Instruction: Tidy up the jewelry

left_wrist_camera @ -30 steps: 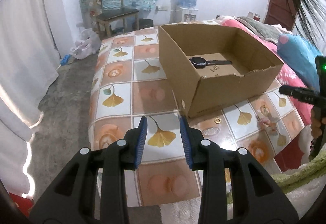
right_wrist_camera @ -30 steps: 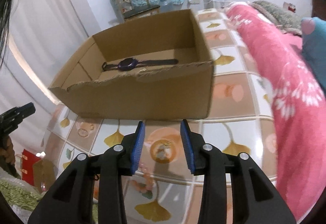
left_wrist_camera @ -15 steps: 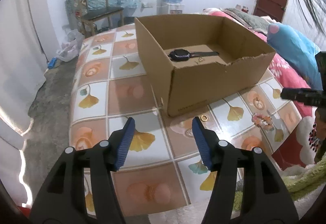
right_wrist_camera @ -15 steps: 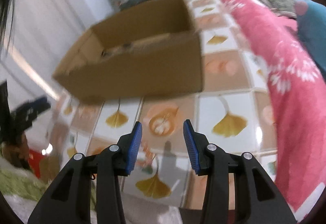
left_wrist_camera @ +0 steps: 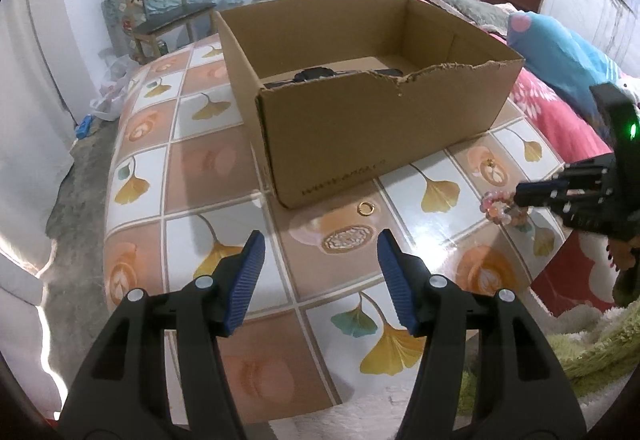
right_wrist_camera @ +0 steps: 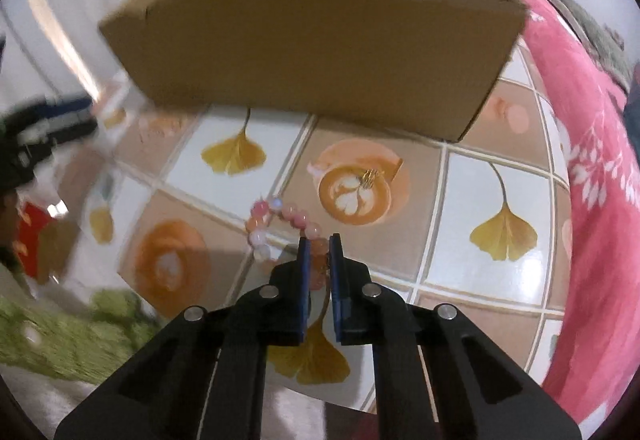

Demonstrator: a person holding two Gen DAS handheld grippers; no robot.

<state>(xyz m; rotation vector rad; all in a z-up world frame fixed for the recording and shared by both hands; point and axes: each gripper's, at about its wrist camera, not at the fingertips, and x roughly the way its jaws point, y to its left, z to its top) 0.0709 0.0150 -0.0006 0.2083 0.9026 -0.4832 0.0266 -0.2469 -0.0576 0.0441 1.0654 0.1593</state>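
The bracelet (right_wrist_camera: 280,230) of pink beads lies on the tablecloth (right_wrist_camera: 460,240) before the box (right_wrist_camera: 312,52), pinched at one bead by the right gripper (right_wrist_camera: 319,254). The left gripper (left_wrist_camera: 320,272) hovers with jaws wide apart, near a gold ring (left_wrist_camera: 365,207). A watch (left_wrist_camera: 316,73) lies inside the box.

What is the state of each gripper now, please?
Left gripper: open, holding nothing.
Right gripper: closed on the bead bracelet.
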